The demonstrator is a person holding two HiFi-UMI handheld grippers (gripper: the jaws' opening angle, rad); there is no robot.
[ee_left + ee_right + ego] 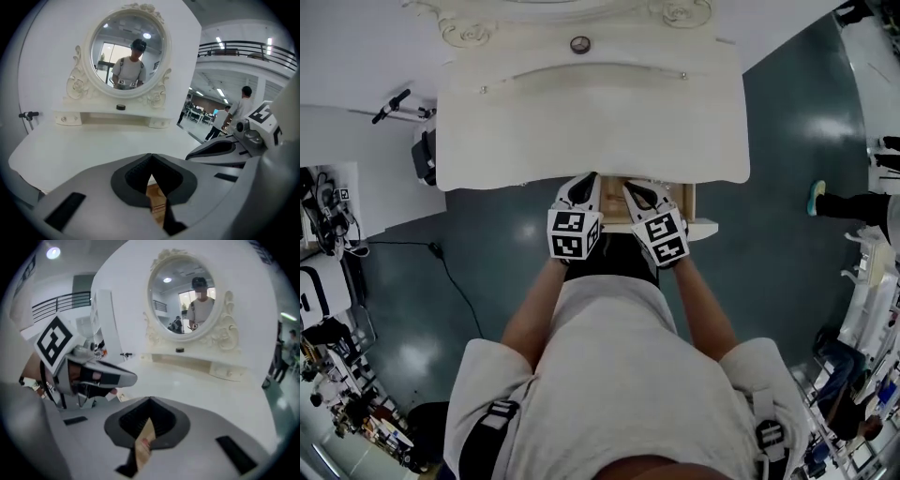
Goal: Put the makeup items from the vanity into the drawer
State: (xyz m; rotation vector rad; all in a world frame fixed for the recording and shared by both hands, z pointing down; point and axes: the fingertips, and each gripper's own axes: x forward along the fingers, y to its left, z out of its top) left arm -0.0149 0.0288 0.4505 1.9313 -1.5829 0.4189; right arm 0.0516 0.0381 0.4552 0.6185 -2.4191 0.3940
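The white vanity [591,122] has a bare top, and only a small round dark item [579,44] sits on its back shelf, under the oval mirror [127,56]. The wooden drawer [703,228] stands pulled out below the front edge. Both grippers hover side by side over it. My left gripper [584,183] is shut, with drawer wood showing through the slit behind its tips [151,159]. My right gripper [637,190] is shut too; its view [149,401] shows drawer wood and a small red spot behind the jaws. I see nothing held in either. The dark item also appears at the shelf [179,350].
A black-handled tool [394,103] lies on the white surface left of the vanity, with a cable [441,258] trailing over the dark floor. Equipment racks line the left edge. A person [241,105] stands far off to the right, and someone's shoe [817,197] shows at the right.
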